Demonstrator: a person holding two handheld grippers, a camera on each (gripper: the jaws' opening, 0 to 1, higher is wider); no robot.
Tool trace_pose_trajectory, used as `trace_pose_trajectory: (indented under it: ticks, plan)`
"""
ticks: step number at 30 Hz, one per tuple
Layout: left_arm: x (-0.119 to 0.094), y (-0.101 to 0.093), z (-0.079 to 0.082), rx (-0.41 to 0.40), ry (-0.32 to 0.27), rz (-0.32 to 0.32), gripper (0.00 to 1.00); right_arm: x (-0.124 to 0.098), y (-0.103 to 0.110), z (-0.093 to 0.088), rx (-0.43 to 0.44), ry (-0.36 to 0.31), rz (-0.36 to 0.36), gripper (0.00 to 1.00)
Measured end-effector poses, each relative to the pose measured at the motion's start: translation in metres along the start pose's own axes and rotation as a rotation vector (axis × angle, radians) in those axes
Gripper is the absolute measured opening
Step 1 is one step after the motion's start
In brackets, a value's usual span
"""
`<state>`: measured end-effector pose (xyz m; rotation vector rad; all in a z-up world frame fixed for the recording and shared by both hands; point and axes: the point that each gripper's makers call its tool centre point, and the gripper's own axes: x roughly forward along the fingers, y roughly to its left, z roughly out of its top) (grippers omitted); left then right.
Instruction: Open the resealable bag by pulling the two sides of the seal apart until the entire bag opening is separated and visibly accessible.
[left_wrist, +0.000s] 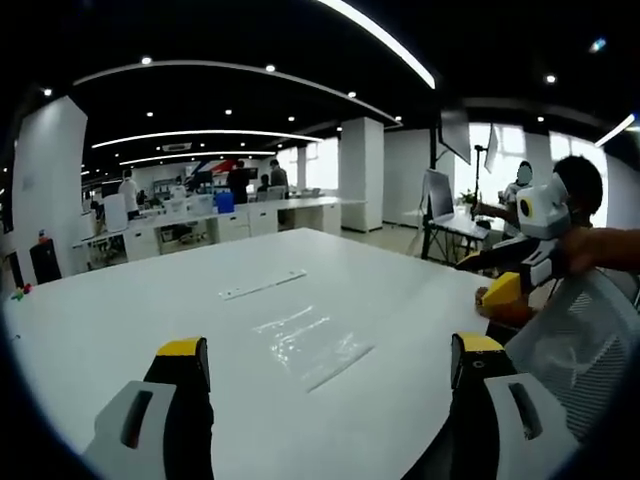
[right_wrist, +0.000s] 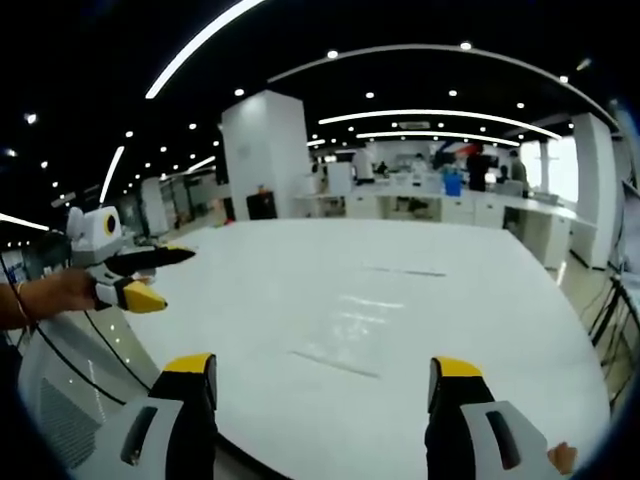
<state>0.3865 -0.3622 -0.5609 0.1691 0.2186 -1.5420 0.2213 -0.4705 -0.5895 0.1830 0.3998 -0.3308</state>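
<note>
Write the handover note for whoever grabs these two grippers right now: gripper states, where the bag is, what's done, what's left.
Left gripper: jaws wide open, empty, held above the near edge of the white table.
Right gripper: jaws wide open, empty, also at the table's edge.
Resealable bag: clear, lying flat on the table just ahead of the left gripper; neither gripper touches it.
Done: nothing yet; the bag lies flat and ungrasped.
Left: grip each side of the seal, pull apart until the whole opening is separated.
</note>
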Motion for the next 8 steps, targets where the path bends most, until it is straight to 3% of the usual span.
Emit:
trace_pose_trajectory:
  ticks: [8]
  plan:
    - [-0.0003, 0.0020, 0.0002, -0.002, 0.002, 0.006, 1.00, 0.0011, 0.0019, -0.0010, -0.003, 0.007, 0.009, 0.85]
